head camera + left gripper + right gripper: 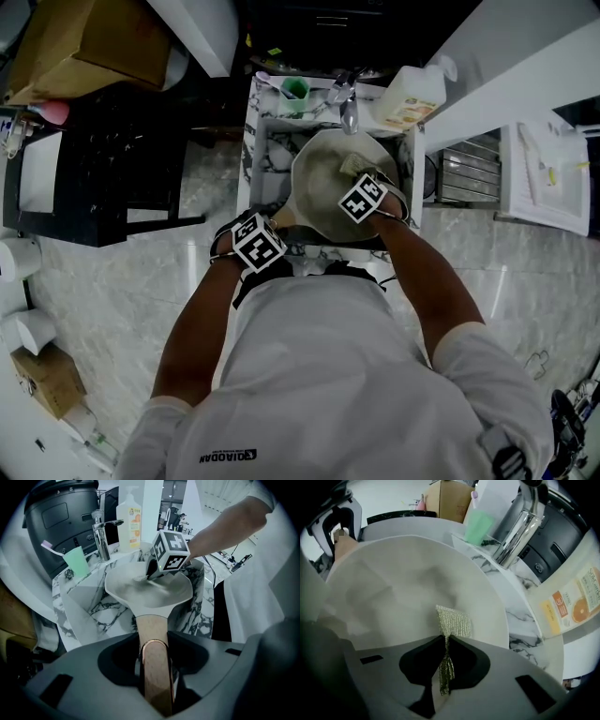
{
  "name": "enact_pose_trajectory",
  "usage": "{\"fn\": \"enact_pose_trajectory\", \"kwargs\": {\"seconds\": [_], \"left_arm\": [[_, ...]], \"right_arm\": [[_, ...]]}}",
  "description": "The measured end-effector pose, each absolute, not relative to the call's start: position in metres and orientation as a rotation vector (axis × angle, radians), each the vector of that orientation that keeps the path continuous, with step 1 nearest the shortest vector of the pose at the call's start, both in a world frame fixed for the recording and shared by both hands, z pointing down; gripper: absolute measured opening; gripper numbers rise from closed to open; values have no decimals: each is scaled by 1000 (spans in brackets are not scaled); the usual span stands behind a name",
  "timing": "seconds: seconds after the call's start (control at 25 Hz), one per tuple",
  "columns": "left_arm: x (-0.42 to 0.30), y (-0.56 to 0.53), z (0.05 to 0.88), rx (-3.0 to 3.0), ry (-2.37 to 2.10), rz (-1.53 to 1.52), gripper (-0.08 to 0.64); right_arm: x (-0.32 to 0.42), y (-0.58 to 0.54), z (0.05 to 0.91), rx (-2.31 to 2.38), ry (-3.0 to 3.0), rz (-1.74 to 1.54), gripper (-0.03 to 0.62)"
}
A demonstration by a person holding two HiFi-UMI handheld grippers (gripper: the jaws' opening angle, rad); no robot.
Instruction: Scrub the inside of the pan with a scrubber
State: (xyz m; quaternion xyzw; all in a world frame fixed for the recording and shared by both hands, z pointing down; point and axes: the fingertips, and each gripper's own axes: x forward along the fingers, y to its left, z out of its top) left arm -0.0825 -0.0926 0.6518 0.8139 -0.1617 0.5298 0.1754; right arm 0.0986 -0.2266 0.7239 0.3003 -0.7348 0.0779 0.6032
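The pan (150, 590) is over the sink basin. Its wooden handle (152, 630) is clamped between the jaws of your left gripper (155, 681), which are closed tight on it. Your right gripper (445, 667) has its jaws pinched together on the mesh scrubber (454, 620), and the scrubber's free end lies against the pan's inner wall. Around them is the marbled sink (272, 141). The tap (518, 529), a green cup (77, 562) holding a toothbrush, and a soap bottle (130, 520) stand along its back edge.
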Motion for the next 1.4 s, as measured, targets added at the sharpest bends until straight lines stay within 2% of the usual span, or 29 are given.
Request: {"fn": "enact_pose_trajectory", "kwargs": {"seconds": [0.36,1.0,1.4], "left_arm": [[-82,-93,651,2310,-458,1498,193],[-83,-93,652,2302,-456,1502,192],[-83,-93,652,2302,-457,1502,193]], "right_arm": [[115,-203,756,606,-1641,243,61],[108,-153,762,529,-1581,777,63],[73,-125,756,435,-1642,1077,63]]}}
